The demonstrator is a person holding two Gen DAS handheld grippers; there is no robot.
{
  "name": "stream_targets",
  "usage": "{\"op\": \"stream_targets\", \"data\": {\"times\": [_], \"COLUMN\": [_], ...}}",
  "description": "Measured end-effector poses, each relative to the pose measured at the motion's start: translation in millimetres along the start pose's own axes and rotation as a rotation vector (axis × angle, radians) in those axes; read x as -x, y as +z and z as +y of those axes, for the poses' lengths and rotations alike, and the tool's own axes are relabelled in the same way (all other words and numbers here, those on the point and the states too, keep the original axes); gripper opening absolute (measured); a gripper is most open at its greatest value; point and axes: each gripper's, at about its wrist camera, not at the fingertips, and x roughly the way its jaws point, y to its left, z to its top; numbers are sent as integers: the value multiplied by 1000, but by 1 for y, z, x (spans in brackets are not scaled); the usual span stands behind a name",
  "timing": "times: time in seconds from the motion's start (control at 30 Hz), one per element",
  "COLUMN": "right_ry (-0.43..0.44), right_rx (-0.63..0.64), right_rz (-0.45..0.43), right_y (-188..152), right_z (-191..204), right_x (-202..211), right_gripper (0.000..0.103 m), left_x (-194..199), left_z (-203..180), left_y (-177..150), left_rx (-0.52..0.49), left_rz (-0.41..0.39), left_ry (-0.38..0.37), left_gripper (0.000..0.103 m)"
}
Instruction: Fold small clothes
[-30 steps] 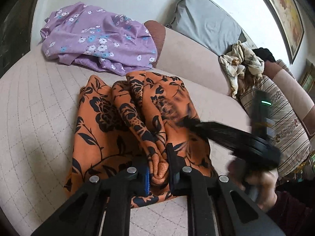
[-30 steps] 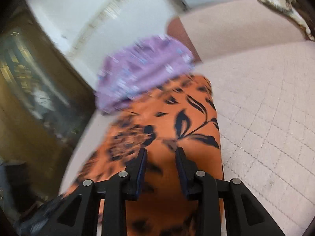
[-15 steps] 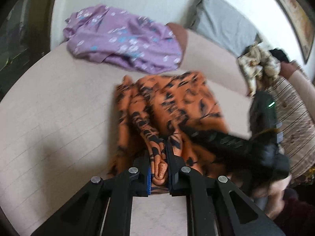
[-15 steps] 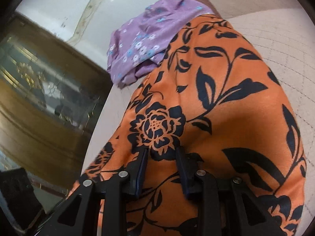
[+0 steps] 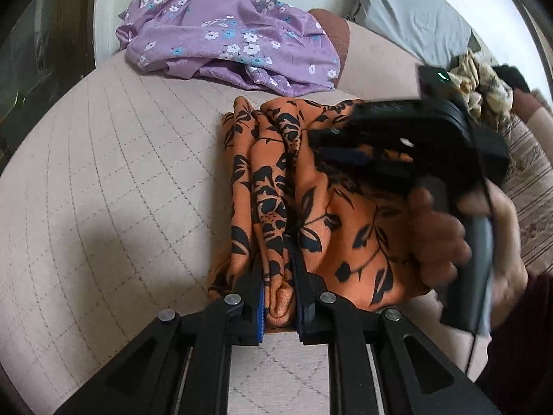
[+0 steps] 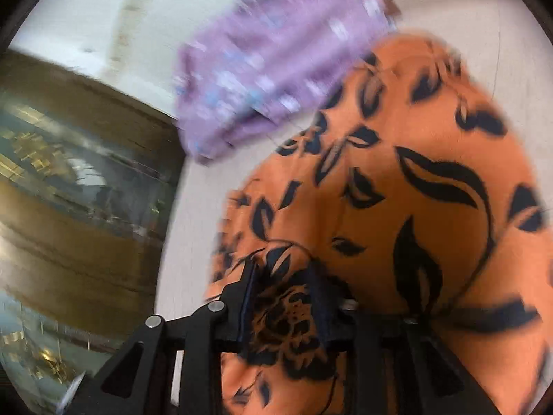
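An orange garment with black flowers lies bunched in long folds on the beige quilted sofa seat. My left gripper is shut on a fold at its near edge. My right gripper, held by a hand, reaches in from the right over the garment's far part. In the right wrist view the orange garment fills the lower right. There my right gripper is closing, with a bunch of that fabric between its jaws. The view is blurred.
A purple flowered garment lies crumpled at the back of the seat, just beyond the orange one. A grey pillow, a cream crumpled cloth and a striped cushion sit at the right. A dark glass-fronted cabinet stands off the seat's left.
My right gripper has swung leftward across the orange garment and taken fabric between its jaws. My left gripper kept its hold on the fold and tipped further downward.
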Motion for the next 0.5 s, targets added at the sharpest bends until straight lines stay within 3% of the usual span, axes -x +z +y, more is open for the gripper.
{"op": "stream_targets", "data": {"times": [0.2,0.27,0.37,0.5], "right_ry": [-49,6,118,126], "right_rx": [79,61,-6,55], "right_rz": [7,12,2,-96], "right_y": [15,16,15,4], "right_z": [17,11,-9,-17], "right_x": [-20,-11,19,78], "right_gripper": [24,24,27,28], "left_x": [7,17,39,44], "left_z": [5,0,-4,-14], "left_y": [10,14,16,19], "left_rx": [42,14,-25,-35], "left_rz": [-36,-97,-215,-255], "left_ry": [-1,37,44,-37], "left_gripper": [19,19,19,20]}}
